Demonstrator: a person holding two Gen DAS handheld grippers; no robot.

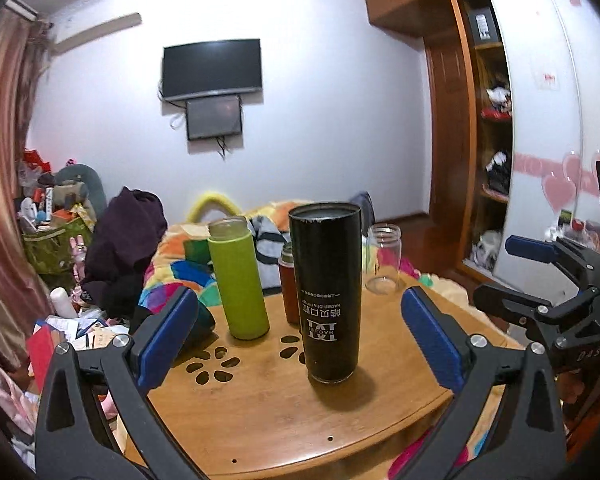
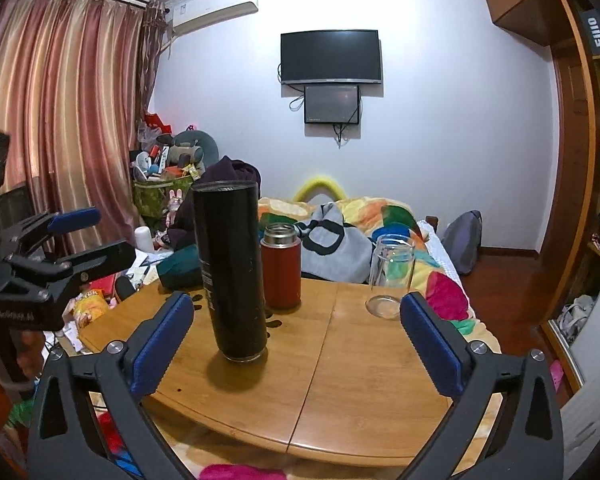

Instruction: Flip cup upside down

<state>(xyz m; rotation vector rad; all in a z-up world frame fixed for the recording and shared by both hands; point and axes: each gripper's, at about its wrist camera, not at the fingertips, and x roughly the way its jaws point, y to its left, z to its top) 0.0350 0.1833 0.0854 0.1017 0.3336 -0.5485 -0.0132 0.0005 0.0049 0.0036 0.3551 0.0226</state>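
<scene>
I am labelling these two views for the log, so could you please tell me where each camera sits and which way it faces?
Left wrist: on the left gripper, facing the wall TV across the wooden table; its open blue fingers frame the black cup, and the right gripper shows at right.
Right wrist: on the right gripper, facing the same way; the left gripper shows at left.
Shared: black cup, red flask, glass jar, TV.
</scene>
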